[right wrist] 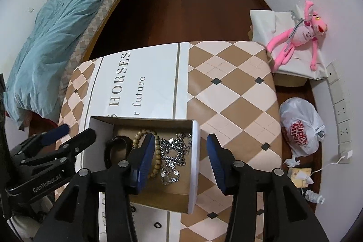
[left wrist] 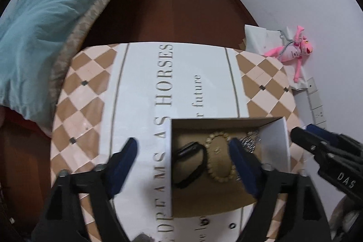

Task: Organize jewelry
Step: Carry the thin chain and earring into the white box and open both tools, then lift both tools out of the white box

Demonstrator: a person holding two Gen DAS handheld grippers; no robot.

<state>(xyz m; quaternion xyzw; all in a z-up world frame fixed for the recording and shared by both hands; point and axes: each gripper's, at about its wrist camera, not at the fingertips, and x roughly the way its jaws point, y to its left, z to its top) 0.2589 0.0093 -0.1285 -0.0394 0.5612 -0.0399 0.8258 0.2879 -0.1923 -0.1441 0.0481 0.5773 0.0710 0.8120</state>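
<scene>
An open cardboard box stands on the table. Inside lie a black watch, a wooden bead bracelet and a silver chain. My left gripper is open and straddles the box's left wall, with its right finger over the bracelet. My right gripper is open and straddles the box's right wall, with its left finger inside over the beads. Neither holds anything. A small black ring lies on the table in front of the box.
The table has a checkered cloth with a white printed panel. A bed with a blue quilt is at left. A pink plush toy, a white plastic bag and wall sockets are at right.
</scene>
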